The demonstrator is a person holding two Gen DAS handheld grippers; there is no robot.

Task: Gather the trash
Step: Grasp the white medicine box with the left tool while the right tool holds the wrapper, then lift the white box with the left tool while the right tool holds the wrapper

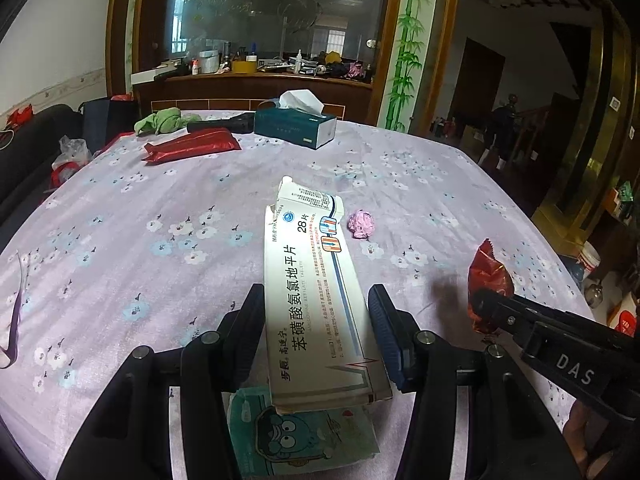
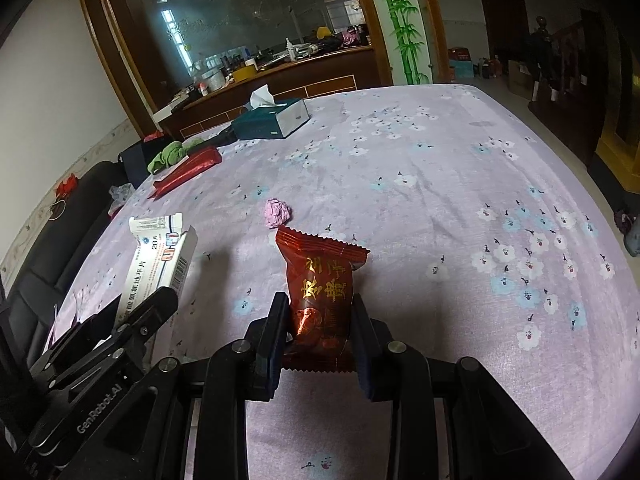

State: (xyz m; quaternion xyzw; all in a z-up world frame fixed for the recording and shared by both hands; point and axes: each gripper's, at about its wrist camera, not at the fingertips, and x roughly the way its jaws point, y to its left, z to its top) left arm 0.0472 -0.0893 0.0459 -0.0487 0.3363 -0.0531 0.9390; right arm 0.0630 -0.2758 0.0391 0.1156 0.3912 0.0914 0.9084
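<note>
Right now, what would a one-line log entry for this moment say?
left tongs: shut on medicine box | right tongs: shut on red snack wrapper | pink paper ball: on tablecloth

The left gripper [image 1: 318,330] clamps a white medicine box [image 1: 316,292] above the table [image 1: 120,240]; a crumpled pink paper ball [image 1: 362,224] lies just beyond.
</note>
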